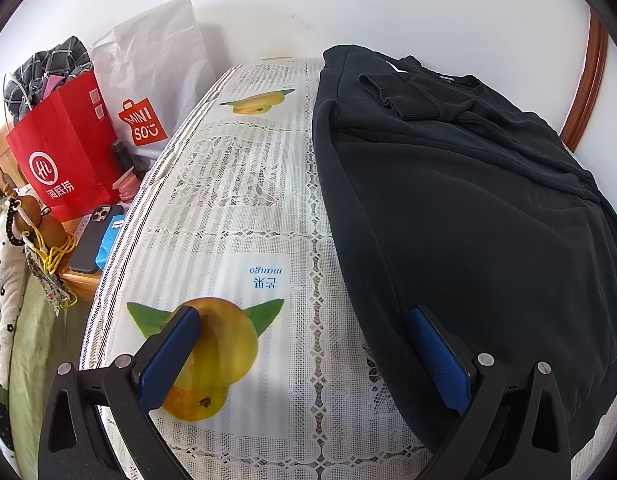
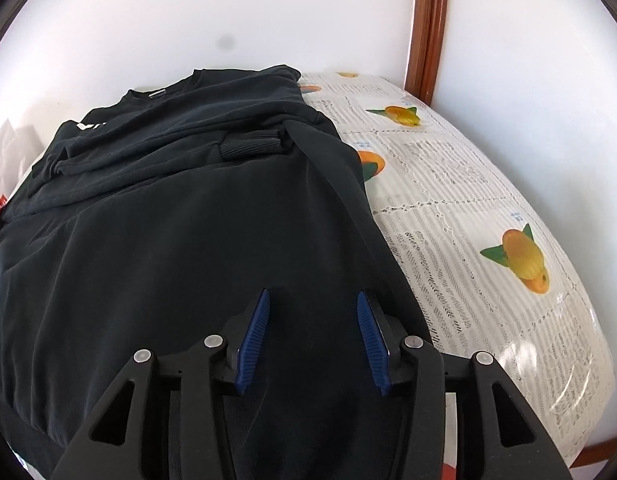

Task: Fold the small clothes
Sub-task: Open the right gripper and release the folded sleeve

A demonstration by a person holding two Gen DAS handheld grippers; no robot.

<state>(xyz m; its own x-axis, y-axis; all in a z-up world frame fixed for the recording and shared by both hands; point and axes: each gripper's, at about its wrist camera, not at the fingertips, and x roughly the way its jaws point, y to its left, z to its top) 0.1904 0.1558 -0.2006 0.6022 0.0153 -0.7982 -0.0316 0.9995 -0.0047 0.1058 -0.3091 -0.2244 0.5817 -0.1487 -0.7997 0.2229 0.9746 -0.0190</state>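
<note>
A black sweatshirt [image 1: 468, 208] lies spread on a table covered with a lace-pattern cloth printed with mangoes [image 1: 236, 208]. Its sleeves are folded in over the chest, one ribbed cuff [image 1: 392, 98] lying on top. My left gripper [image 1: 304, 312] stands wide open over the cloth, its right finger at the sweatshirt's left edge, nothing between the pads. In the right wrist view the sweatshirt [image 2: 168, 240] fills the left and middle. My right gripper [image 2: 312, 296] hovers over its near right part, jaws partly apart, with only flat fabric below them.
Left of the table a wooden stand holds a red paper bag [image 1: 64, 152], a white Miniso bag [image 1: 148, 80], a phone [image 1: 92, 240] and small jars. A bed with a patterned quilt [image 1: 4, 300] lies at far left. A brown wooden frame [image 2: 428, 28] runs up the wall behind.
</note>
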